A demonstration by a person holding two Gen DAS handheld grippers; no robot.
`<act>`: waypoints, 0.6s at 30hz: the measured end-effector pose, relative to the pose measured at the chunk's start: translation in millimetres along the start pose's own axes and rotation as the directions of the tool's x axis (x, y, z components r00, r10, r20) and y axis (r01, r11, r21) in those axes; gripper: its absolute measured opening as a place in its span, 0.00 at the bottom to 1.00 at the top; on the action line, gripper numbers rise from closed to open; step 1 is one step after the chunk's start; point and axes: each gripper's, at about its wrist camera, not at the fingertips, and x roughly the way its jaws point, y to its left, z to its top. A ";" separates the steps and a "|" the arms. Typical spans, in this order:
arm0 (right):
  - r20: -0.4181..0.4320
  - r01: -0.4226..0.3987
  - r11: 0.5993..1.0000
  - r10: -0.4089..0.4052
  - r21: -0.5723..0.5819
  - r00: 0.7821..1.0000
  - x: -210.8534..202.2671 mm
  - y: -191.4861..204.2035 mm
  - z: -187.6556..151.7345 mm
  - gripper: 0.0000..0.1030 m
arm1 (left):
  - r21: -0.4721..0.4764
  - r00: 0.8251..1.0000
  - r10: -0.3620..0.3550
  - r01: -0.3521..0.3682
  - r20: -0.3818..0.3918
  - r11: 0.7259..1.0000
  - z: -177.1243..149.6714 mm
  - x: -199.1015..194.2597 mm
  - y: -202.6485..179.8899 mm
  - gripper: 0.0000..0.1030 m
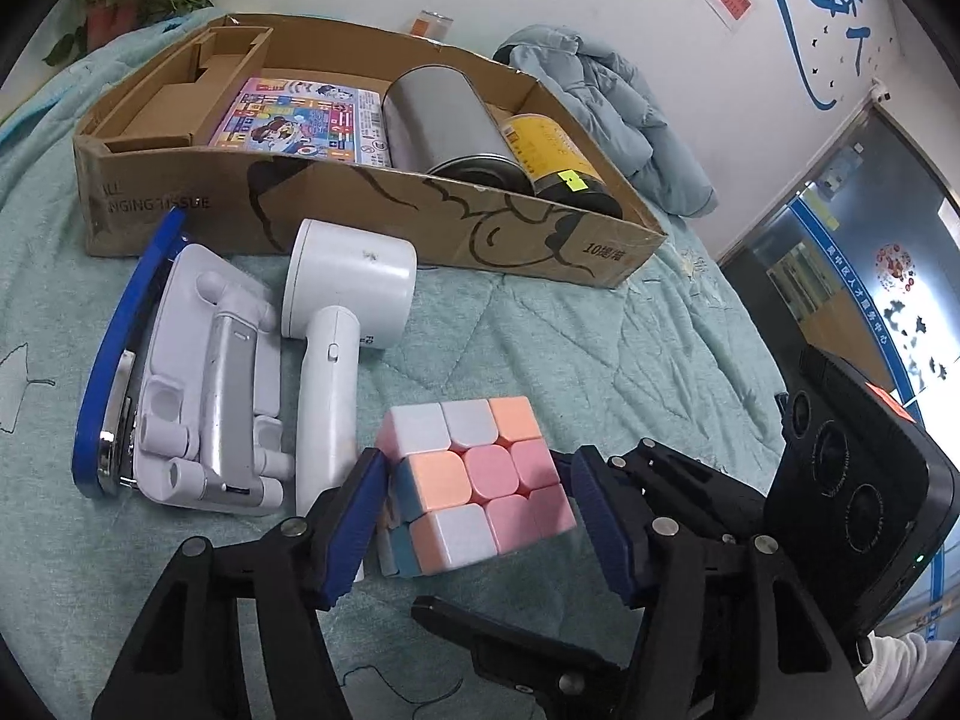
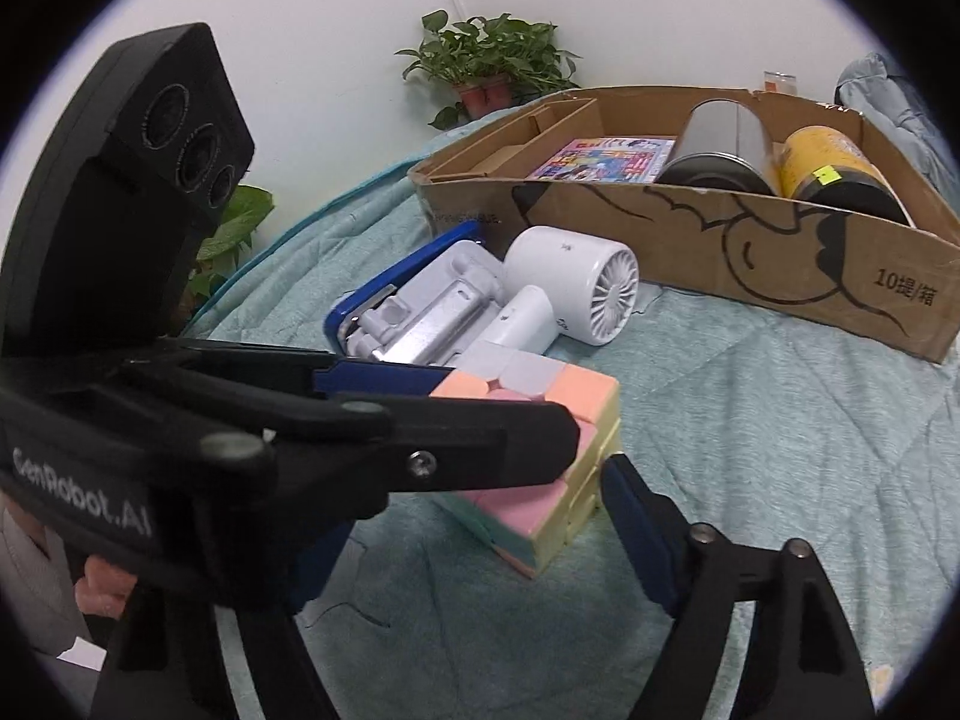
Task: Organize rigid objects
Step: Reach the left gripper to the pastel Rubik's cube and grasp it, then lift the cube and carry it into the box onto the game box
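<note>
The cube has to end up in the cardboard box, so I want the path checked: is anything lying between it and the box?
Mostly no. Bare blanket lies between the cube and the box. The white fan sits off to one side, and the box's front wall must be cleared.

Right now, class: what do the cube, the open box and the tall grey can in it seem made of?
Cube: probably plastic, matt pastel tiles with rounded edges.
Box: brown cardboard, dull, with torn, creased edges.
Grey can: likely metal, with a brushed sheen and a rolled dark rim.
</note>
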 end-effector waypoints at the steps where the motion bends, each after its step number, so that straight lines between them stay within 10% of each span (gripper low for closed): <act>1: 0.005 -0.001 1.000 0.001 0.006 1.000 -2.0 -1.5 -0.8 0.70 | 0.000 1.000 0.002 -0.002 -0.001 1.000 -0.7 0.5 -1.5 0.59; 14: -0.008 0.066 0.998 -0.066 -0.012 0.998 -33.6 -5.6 -26.8 0.67 | -0.046 0.998 -0.061 0.060 -0.017 0.997 -11.1 -0.2 -16.6 0.58; 18: -0.025 0.061 0.998 -0.061 0.031 0.998 -27.8 -10.8 -30.2 0.67 | -0.076 0.996 -0.085 0.082 -0.039 0.994 -11.2 6.2 -8.5 0.40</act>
